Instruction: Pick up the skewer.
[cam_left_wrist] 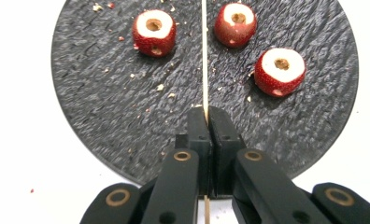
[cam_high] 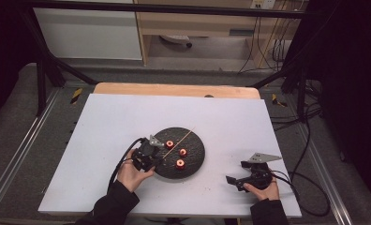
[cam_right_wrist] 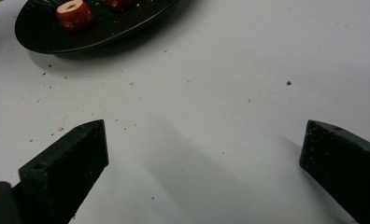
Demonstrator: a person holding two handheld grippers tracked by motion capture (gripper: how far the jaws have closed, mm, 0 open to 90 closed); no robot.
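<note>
A: Your left gripper (cam_high: 148, 154) sits at the left edge of the dark round plate (cam_high: 195, 159), just below the frame's centre, with a thin wooden skewer (cam_high: 176, 144) slanting from it up and right across the plate.

B: And on the plate?

A: Three red cored fruits (cam_high: 182, 152), one left of the skewer, two right of it. Your right gripper (cam_high: 240, 180) is well apart, lower right, over the white table (cam_high: 118, 122), its jaws pointing left and spread.
</note>
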